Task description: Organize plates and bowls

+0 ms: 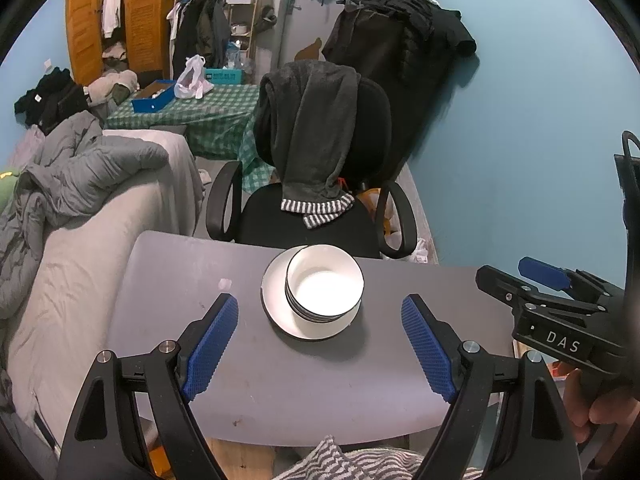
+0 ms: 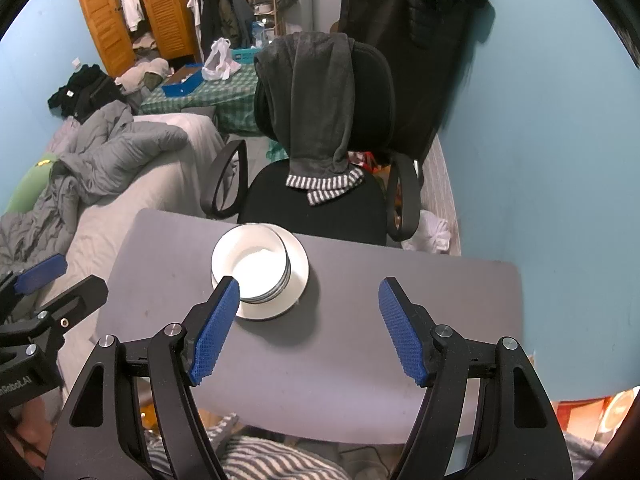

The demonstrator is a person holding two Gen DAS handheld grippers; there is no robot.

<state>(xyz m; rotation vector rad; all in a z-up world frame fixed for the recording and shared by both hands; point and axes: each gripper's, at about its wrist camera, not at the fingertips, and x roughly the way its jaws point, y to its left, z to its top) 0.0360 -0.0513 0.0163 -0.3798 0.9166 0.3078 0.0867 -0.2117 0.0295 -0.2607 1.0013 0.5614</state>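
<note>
My left gripper [image 1: 320, 344] hangs over the near half of the table [image 1: 192, 264], jaws spread wide and empty, its blue pads [image 1: 212, 348] flanking the stack from the near side without touching it. My right gripper [image 2: 308, 328] is likewise wide and empty, held lower right of the stack; in its own view the left pad [image 2: 214, 328] overlaps the plate's rim, but I cannot tell whether it touches or only hangs in front.

Taking the plate [image 1: 276, 292] as landmark: it lies flat on the table near the far edge, just before the office chair [image 1: 316, 208]. The bowls [image 1: 325, 284] sit nested on it, shifted toward its far right side, so more bare plate shows at near left. Dark rim lines suggest several bowls, though I cannot count them.

Assessment: white glazed ware, probably ceramic, so rigid, smooth, fairly heavy as a stack, and liable to chip or shatter if dropped. The glaze will likely be slippery against the pads. The soundest hold on a bowl is the upright wall, one pad inside and one outside at the rim. The plate offers only its thin raised edge, best taken at the exposed near-left rim. Lifting the whole stack by the plate risks the bowls sliding.
</note>
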